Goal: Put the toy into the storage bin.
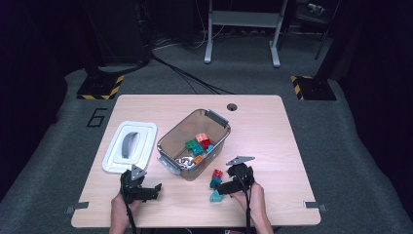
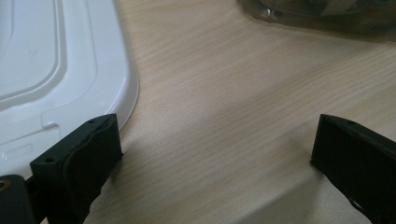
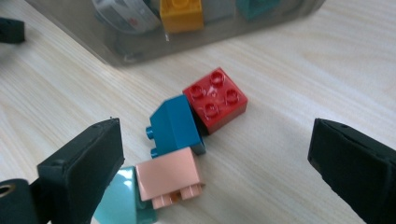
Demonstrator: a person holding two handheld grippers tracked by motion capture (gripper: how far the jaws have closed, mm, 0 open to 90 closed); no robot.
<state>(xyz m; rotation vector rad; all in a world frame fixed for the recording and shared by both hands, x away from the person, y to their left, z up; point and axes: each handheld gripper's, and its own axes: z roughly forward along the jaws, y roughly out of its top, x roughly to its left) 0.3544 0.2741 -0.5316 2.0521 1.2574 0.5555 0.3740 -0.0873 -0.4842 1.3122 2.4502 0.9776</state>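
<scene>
A clear plastic bin in the middle of the table holds several coloured bricks. On the wood just in front of it lie a red brick, a blue brick, a pink brick and a teal one. My right gripper hovers open over this cluster, the pink and blue bricks between its jaws. My left gripper stands open above bare wood beside the white lid, nothing between its jaws. From above, the right gripper sits beside the red brick; the left gripper is near the front edge.
The white lid with a grey handle lies left of the bin. A cable hole is at the table's far edge. Bare table top spreads right of the bin. Beyond the table are grey floor, cables and a desk frame.
</scene>
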